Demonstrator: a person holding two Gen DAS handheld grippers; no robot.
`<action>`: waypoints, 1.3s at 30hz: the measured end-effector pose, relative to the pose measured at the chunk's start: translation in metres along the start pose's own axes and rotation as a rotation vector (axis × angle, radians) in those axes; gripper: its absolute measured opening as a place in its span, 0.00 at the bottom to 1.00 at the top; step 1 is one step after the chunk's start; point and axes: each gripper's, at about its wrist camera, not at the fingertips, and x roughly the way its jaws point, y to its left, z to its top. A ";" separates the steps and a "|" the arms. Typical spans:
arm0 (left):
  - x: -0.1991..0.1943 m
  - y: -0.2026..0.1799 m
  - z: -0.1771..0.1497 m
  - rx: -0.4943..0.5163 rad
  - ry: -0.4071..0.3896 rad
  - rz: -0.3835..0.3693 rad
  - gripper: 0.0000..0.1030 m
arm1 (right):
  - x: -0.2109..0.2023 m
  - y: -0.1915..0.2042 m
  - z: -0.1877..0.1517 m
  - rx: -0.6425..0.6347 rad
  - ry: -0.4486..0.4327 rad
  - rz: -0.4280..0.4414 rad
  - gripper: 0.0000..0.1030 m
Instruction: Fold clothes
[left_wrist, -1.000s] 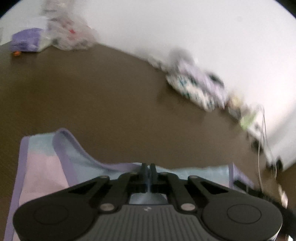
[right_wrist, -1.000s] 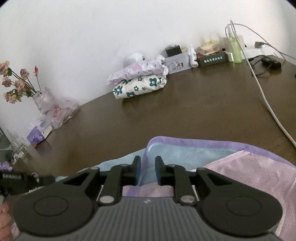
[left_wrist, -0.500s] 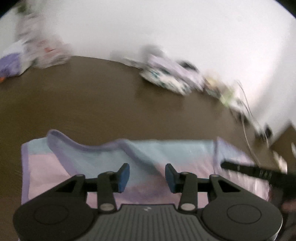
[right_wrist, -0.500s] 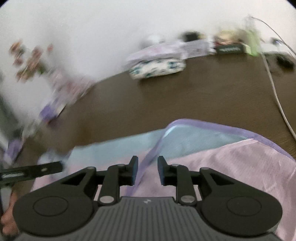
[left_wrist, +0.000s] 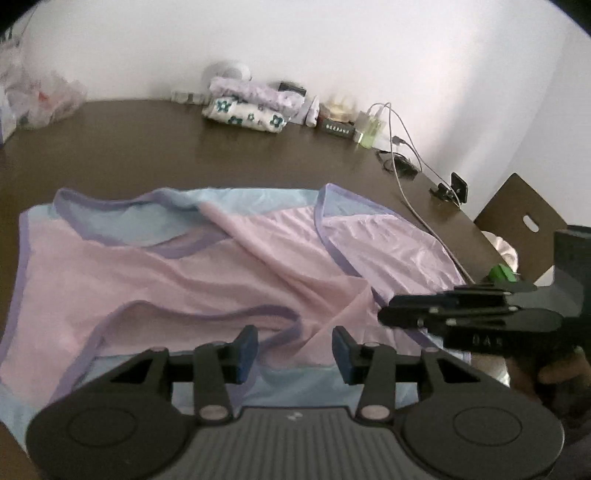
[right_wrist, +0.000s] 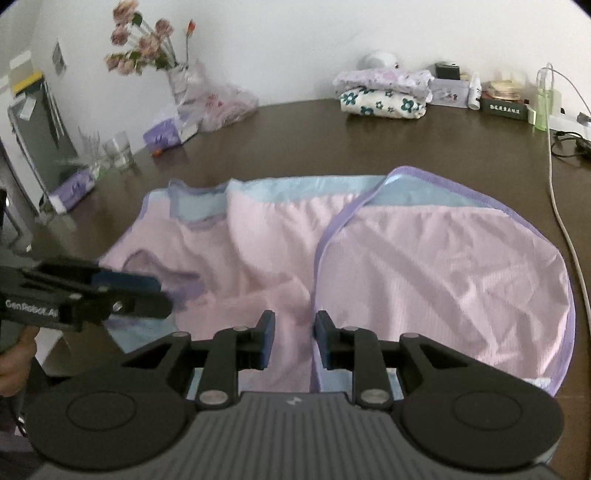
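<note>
Cloth is what both tools are working with here: a pink, blue and purple top (left_wrist: 207, 273) is lying on the brown table (left_wrist: 147, 147), spread out but bumpy, with one side flap folded over at 3 o'clock. It is looking thin, light and floppy, so it will likely sag and slide when it is lifted. The purple edge band (right_wrist: 321, 236) looks like the best place to pinch, because it seems a bit thicker than the rest.

The left gripper (left_wrist: 294, 347) is hovering low over the near edge of the top, at 6 o'clock in its own view. Its fingers are standing wide apart with nothing between them but the wrinkled cloth below. It is pointing toward 12 o'clock, at the far wall.

The right gripper (right_wrist: 293, 336) is hanging over the near middle of the top, just beside the purple band. Its fingers are parted too, a smaller gap, and holding nothing. In the left view it is reaching in sideways from 3 o'clock, with a hand (left_wrist: 557, 376) behind it.

Folded clothes (right_wrist: 384, 96) are sitting far away at 1 o'clock, by the wall. A white cable (right_wrist: 554, 206) is running along the table just beside the top at 3 o'clock, so a tug could snag it.
</note>
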 end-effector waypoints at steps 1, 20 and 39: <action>0.004 -0.003 0.000 0.008 0.008 0.012 0.32 | -0.002 0.001 -0.002 -0.006 0.002 -0.006 0.23; -0.036 0.033 -0.043 -0.075 -0.051 0.055 0.18 | -0.065 0.001 -0.051 -0.105 -0.028 -0.011 0.33; -0.030 0.041 -0.032 -0.011 -0.047 -0.019 0.37 | -0.059 -0.005 -0.060 -0.133 -0.035 -0.039 0.14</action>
